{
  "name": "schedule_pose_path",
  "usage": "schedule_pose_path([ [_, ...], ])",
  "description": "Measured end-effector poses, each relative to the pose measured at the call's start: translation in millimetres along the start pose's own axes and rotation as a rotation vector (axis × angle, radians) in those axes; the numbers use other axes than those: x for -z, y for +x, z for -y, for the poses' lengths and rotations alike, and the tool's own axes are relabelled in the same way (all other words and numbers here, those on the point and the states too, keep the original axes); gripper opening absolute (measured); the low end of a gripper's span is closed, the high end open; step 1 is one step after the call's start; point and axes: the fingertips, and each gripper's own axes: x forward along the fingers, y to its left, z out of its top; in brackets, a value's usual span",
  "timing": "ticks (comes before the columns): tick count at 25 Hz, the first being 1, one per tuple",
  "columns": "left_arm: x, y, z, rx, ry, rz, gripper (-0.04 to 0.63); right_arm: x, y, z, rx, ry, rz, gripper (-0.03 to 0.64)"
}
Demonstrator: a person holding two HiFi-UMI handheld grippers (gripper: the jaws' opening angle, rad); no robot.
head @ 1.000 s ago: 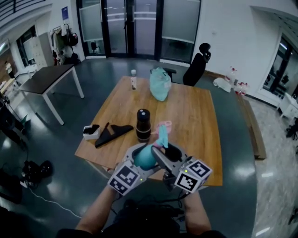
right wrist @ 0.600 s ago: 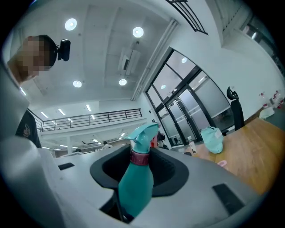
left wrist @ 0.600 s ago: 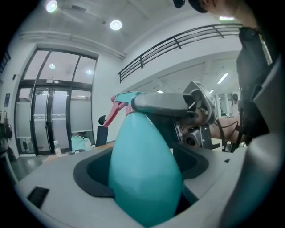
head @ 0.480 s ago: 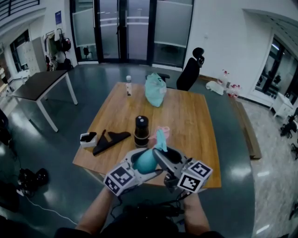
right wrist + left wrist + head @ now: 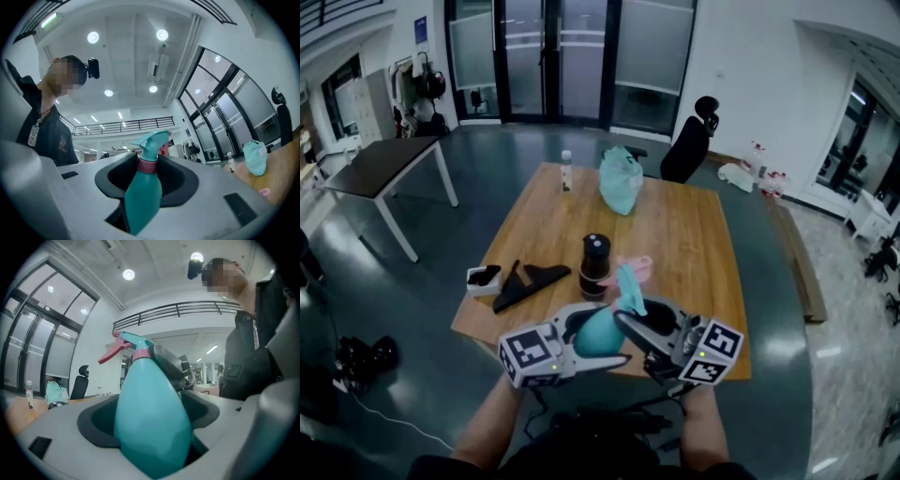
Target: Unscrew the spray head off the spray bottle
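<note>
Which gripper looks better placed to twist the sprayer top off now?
Right. The right gripper sits closed on the pink collar under the spray head, while the left gripper clamps the bottle, steadying it.

Spray bottle (image 5: 602, 330) over the counter's (image 5: 694, 234) near edge, flask (image 5: 595, 265) just behind it, bag (image 5: 621, 180) and small bottle (image 5: 566, 172) at far end.

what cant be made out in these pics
Base of the spray bottle: left gripper view, sunk inside the left gripper.
Thread under the pink collar: right gripper view, covered by that collar, so how far the spray head is unscrewed is unclear.
Label of the small white bottle: head view, too small.
The flat black things: head view, too dark to identify.
</note>
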Motion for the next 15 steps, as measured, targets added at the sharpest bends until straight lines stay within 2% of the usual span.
schedule_pose_path([
  [2,-1.3,-4.6,1.0,0.015,0.008,0.021,0.419,-1.4,4.6,-4.8,-0.023,-0.016,0.009,0.14],
  [4,-3.4,-8.1,-2.1,0.008,0.008,0.037,0.419,-0.8,9.6,-4.7,-0.003,-0.038,0.008,0.141],
  [5,-5.5,-10.1,-6.1,-0.011,0.002,0.042,0.419,-0.4,12.0,-2.6,0.02,-0.048,0.003,0.164],
  [8,-4.3,-17.5,-30.1,-0.136,-0.008,0.043,0.419,-0.6,15.6,9.4,0.109,-0.047,0.003,0.176],
  [11,6.7,-21.7,-53.1,-0.272,0.012,-0.001,0.419,2.7,17.8,25.6,0.209,-0.013,0.005,0.178],
  [15,18.0,-20.1,-66.8,-0.361,0.035,-0.045,0.419,19.1,26.1,43.1,0.313,0.063,-0.013,0.176],
])
